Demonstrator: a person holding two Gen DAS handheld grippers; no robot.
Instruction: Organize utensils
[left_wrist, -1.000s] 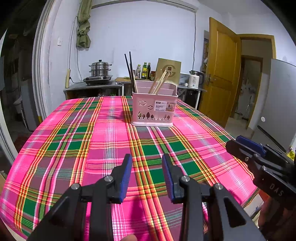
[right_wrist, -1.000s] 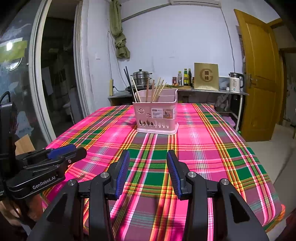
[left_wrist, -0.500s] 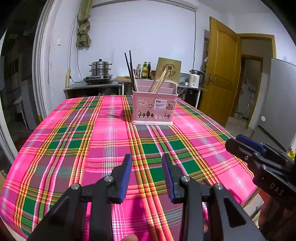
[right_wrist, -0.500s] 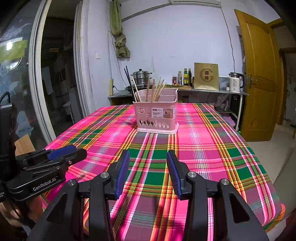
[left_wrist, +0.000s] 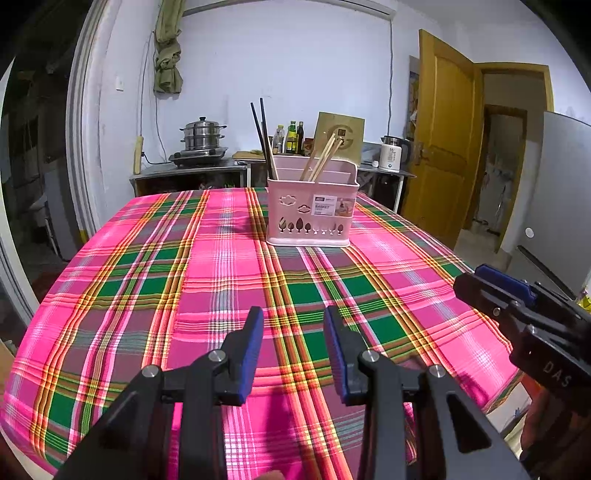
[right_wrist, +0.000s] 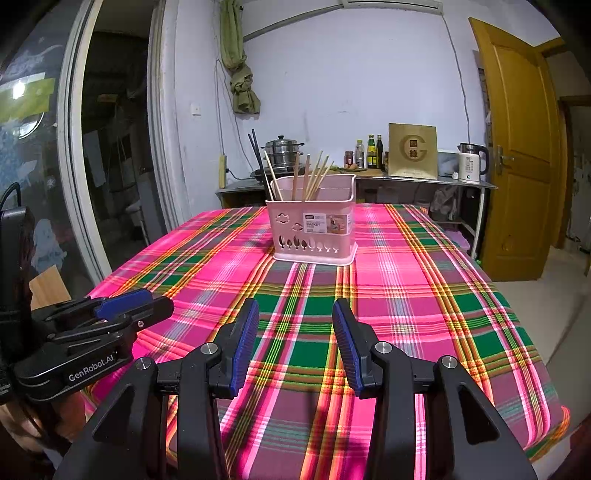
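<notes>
A pink utensil basket (left_wrist: 312, 206) (right_wrist: 314, 229) stands upright near the far middle of the table. It holds two black chopsticks (left_wrist: 263, 136) (right_wrist: 256, 155) and several wooden chopsticks (left_wrist: 322, 157) (right_wrist: 310, 173). My left gripper (left_wrist: 293, 325) is open and empty above the near edge of the table; it also shows at the left of the right wrist view (right_wrist: 147, 302). My right gripper (right_wrist: 295, 317) is open and empty above the near edge; its side shows at the right of the left wrist view (left_wrist: 476, 277). Both are far from the basket.
The table carries a pink and green plaid cloth (left_wrist: 221, 280) (right_wrist: 406, 280). Behind it a counter (left_wrist: 192, 170) holds a steel steamer pot (left_wrist: 202, 136), bottles (right_wrist: 373, 151), a gold box (right_wrist: 412, 151) and a kettle (right_wrist: 471, 162). A yellow door (right_wrist: 517, 147) stands at the right.
</notes>
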